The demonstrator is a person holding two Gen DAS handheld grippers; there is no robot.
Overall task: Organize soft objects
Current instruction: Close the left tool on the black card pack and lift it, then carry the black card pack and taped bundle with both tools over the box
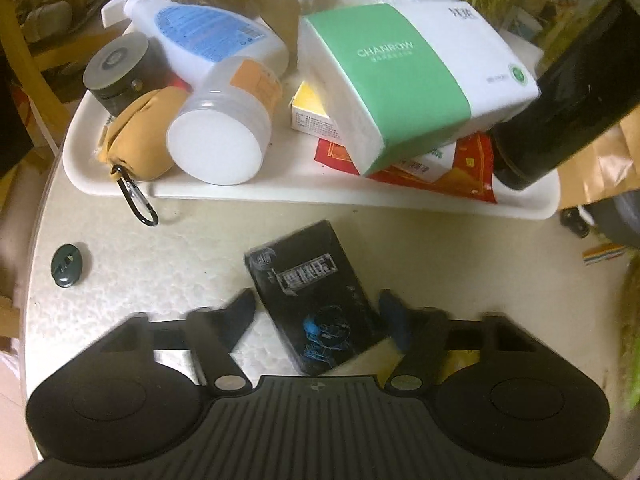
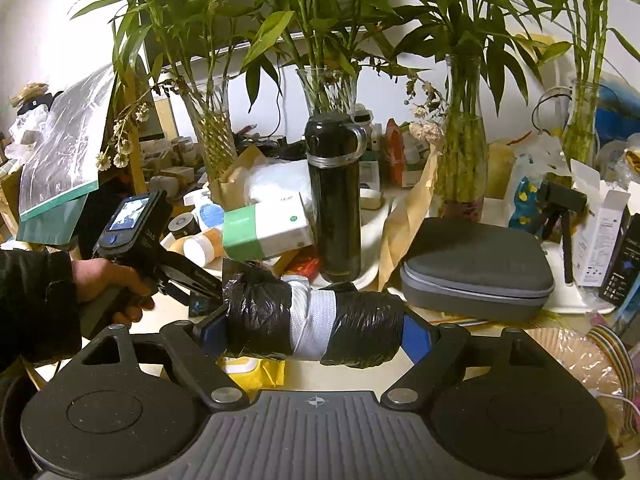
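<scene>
While the left gripper point(image 1: 318, 304) points steeply down at the pale tabletop point(image 1: 168, 272), a black packet with white characters and a blue drawing point(image 1: 316, 300) lies between its two fingers. No earlier picture is given, so I tell only the present state: the jaws stand about half open. The right finger seems to touch the edge of the packet and the left finger is just beside it; if the pads already press on it I cannot tell for sure, because this part is blurred.

Behind the packet is a white tray point(image 1: 280, 194) full of things: a tissue pack with a green band point(image 1: 404, 84), a white jar lying on its side point(image 1: 224, 132), a white bottle with a blue label point(image 1: 208, 38), a tan pouch with a black carabiner point(image 1: 140, 140), a red packet point(image 1: 468, 172) under the tissues, and a black thermos point(image 1: 560, 104) at the right end. A small dark green button-like piece point(image 1: 66, 266) lies on the table, well apart on the left.

In the right wrist view, the right gripper point(image 2: 316, 330) is opened wide but closed on a soft roll wrapped in black film with a white band point(image 2: 316, 320), held crosswise between the blue pads. A hand point(image 2: 108, 284) in a dark sleeve holds the left gripper at the left side. A grey zip case point(image 2: 476, 268) lies to the right, near glass vases with bamboo point(image 2: 464, 132).
</scene>
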